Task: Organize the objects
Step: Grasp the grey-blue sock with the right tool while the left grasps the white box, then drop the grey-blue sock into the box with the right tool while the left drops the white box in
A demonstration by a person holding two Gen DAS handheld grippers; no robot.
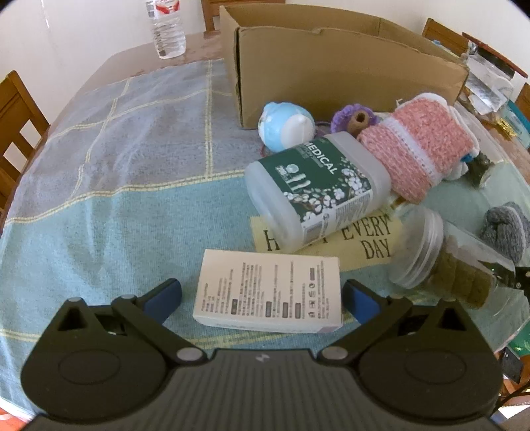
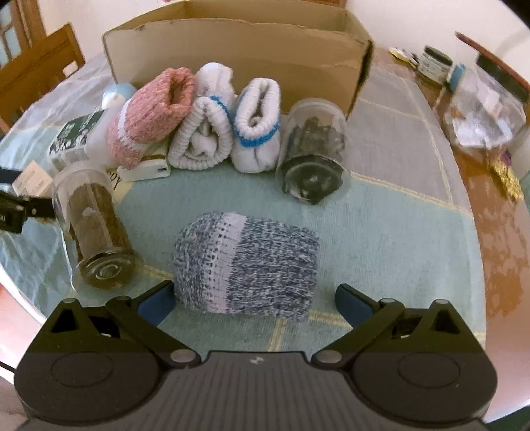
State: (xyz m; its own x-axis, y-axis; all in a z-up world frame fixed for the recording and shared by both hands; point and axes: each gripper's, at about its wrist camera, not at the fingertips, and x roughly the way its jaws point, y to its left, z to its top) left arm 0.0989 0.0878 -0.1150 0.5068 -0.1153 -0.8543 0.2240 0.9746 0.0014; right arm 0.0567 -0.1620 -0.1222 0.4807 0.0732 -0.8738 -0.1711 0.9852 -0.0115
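Note:
My left gripper [image 1: 263, 298] is open, its fingers on either side of a white printed box [image 1: 270, 295] that lies flat on the cloth. Behind it lie a MEDICAL bottle [image 1: 314, 189], a pink rolled sock [image 1: 417, 146] and a jar of brown pieces [image 1: 440, 265]. My right gripper [image 2: 255, 301] is open around a blue-grey rolled sock [image 2: 245, 262]. Beyond it lie the pink sock [image 2: 152, 112], two white socks [image 2: 205, 132] [image 2: 258, 122], a brown-filled jar [image 2: 96, 232] and a dark-filled jar [image 2: 311, 152]. An open cardboard box [image 2: 238, 43] stands at the back.
A checked blue cloth [image 1: 116, 165] covers the wooden table. A water bottle [image 1: 167, 26] stands at the far left. A blue-white toy [image 1: 285, 126], a purple crocheted piece [image 1: 354, 121] and a "HAPPY EVERY DAY" card [image 1: 364, 242] lie nearby. Clutter [image 2: 480, 99] sits at the right table edge. Chairs surround the table.

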